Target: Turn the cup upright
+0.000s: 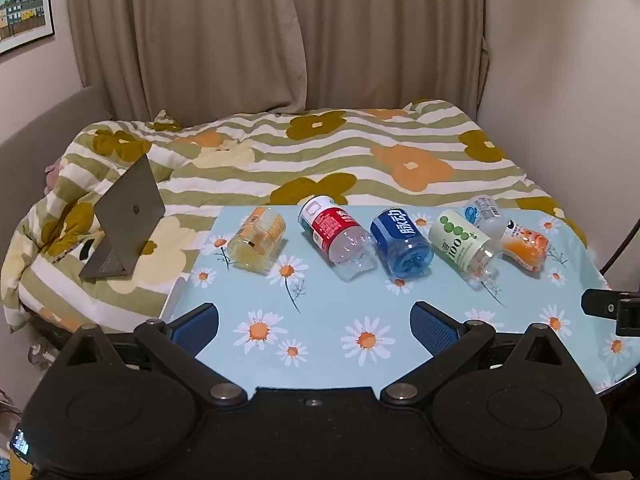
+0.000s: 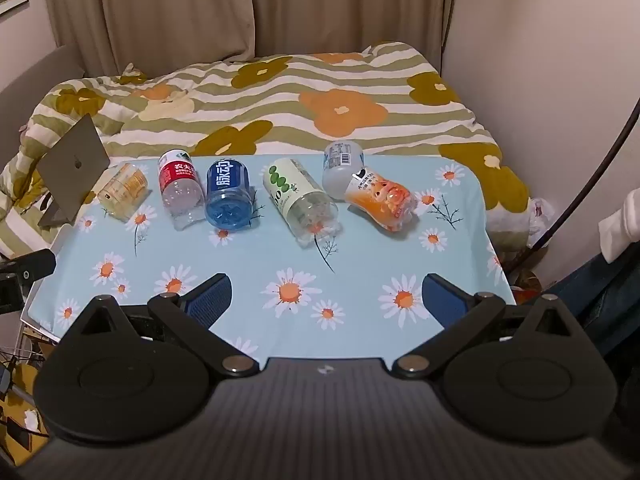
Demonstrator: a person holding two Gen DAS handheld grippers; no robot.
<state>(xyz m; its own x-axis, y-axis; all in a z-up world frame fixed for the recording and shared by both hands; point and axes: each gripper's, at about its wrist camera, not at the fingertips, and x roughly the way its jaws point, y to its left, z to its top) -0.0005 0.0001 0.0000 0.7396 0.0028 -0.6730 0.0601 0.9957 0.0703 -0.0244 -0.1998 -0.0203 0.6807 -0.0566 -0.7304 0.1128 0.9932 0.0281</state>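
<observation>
Several cut-bottle cups lie on their sides in a row on the blue daisy tablecloth (image 1: 320,320): a yellow one (image 1: 258,246) (image 2: 122,192), a red-label one (image 1: 336,236) (image 2: 180,186), a blue one (image 1: 400,242) (image 2: 229,194), a green-dot one (image 1: 464,246) (image 2: 302,200), a clear white one (image 1: 484,216) (image 2: 342,168) and an orange one (image 1: 524,246) (image 2: 380,198). My left gripper (image 1: 314,322) is open and empty above the near table edge. My right gripper (image 2: 326,300) is open and empty, also short of the row.
The table (image 2: 360,272) stands against a bed with a flowered quilt (image 1: 320,152). An open grey laptop (image 1: 124,216) sits on the bed at the left. A black clamp (image 1: 612,308) sticks in at the table's right edge. Curtains and wall are behind.
</observation>
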